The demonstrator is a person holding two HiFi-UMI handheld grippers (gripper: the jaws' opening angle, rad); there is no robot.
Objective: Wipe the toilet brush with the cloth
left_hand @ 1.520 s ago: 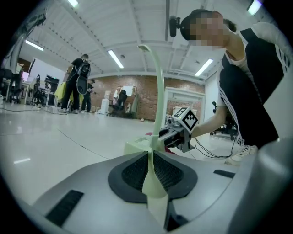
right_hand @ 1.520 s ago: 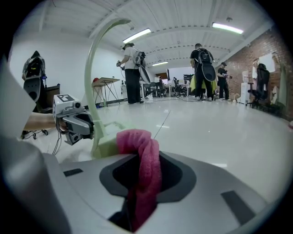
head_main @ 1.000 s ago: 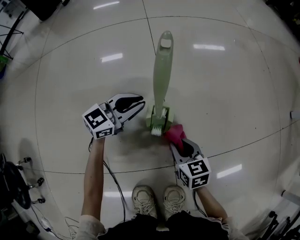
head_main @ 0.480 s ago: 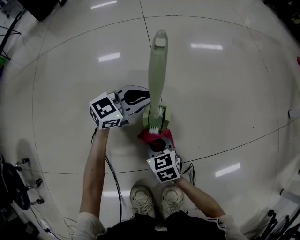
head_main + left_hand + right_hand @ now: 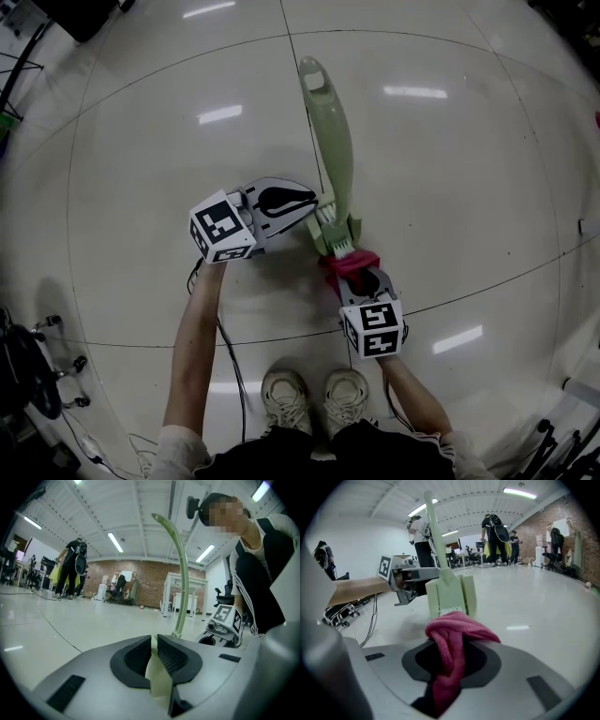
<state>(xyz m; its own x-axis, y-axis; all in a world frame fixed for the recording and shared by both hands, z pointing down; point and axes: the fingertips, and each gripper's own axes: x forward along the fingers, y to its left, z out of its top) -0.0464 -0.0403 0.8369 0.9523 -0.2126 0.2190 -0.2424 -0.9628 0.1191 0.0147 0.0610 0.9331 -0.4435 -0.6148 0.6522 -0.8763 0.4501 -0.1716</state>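
Tilted since a second ago, the toilet brush [image 5: 330, 131] stays clamped in my left fingers [image 5: 176, 657], my right fingers [image 5: 485, 660] pinching the cloth [image 5: 450, 634] at its head, wiping apparently unfinished.

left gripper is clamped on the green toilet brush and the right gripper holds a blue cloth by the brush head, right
The cloth is pink, not blue; the right gripper view shows it. The rest stands: left gripper clamped on the green toilet brush, right gripper holding the cloth by the brush head.
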